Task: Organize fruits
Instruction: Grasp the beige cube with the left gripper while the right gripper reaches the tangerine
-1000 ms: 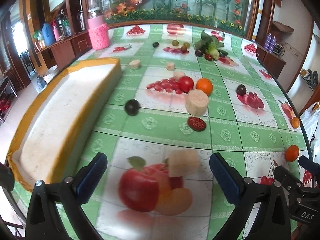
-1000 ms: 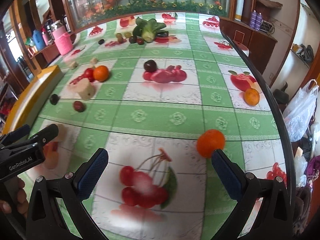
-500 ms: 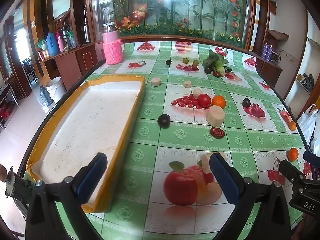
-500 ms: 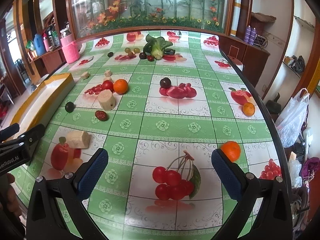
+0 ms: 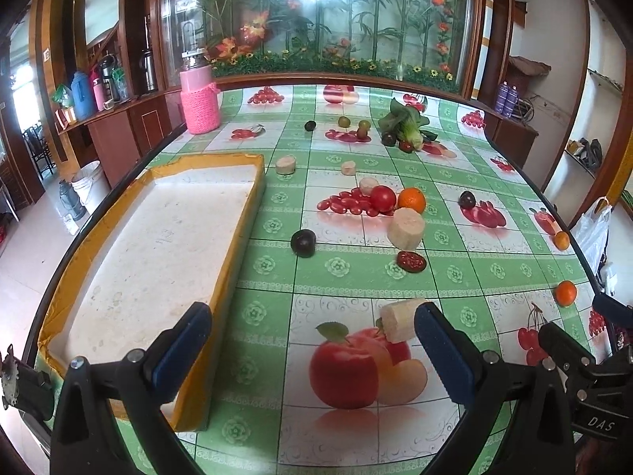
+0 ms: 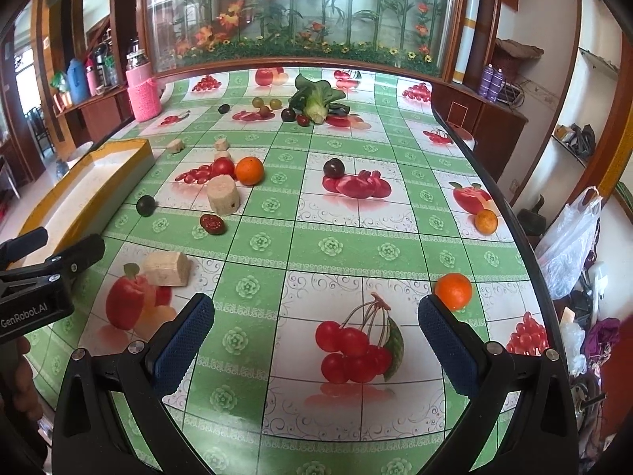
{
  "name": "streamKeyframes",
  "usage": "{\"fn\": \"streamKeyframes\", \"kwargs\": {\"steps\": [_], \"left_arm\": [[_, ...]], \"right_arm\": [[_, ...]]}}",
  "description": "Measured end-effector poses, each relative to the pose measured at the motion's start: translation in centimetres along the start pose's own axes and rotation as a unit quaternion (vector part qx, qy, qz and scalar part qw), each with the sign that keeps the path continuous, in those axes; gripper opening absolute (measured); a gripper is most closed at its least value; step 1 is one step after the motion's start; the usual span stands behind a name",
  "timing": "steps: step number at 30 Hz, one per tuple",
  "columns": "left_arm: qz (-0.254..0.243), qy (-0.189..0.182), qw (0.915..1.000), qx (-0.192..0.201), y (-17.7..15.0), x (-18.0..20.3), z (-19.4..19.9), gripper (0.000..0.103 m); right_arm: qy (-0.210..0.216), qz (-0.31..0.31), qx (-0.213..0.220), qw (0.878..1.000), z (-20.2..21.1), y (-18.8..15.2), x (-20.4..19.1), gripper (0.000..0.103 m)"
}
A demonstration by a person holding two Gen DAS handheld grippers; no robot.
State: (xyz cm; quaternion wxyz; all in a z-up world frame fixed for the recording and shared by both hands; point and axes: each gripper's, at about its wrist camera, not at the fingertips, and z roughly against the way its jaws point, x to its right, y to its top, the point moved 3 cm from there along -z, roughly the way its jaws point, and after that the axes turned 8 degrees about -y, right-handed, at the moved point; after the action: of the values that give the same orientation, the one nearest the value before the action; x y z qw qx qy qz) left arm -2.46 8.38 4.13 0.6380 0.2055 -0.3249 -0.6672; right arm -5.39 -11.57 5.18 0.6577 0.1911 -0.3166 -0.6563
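Left gripper (image 5: 308, 342): wide apart, empty, above table's near edge.
Right gripper (image 6: 316, 336): wide apart, empty.
Tray (image 5: 245, 213): along table's left edge.
Orange (image 6: 453, 291): near right edge, just beyond right gripper.
Fruits: scattered mid-table (image 6: 356, 245).

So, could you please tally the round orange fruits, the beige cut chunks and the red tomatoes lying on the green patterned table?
Round orange fruits: 3
Beige cut chunks: 5
Round red tomato: 1
Total: 9
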Motion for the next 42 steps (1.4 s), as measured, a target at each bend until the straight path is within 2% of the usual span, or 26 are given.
{"fn": "streamKeyframes", "kwargs": {"steps": [14, 42], "left_arm": [[-0.019, -0.024, 0.9995, -0.004, 0.5, 2.4, -0.7, 0.103], [-0.017, -0.004, 0.9998, 0.010, 0.2, 4.1, -0.2, 0.103]], "right_arm": [[-0.023, -0.026, -0.002, 0.999, -0.1, -0.3, 2.8, 0.103], [0.000, -0.015, 0.016, 1.000, -0.2, 0.4, 4.1, 0.103]]}}
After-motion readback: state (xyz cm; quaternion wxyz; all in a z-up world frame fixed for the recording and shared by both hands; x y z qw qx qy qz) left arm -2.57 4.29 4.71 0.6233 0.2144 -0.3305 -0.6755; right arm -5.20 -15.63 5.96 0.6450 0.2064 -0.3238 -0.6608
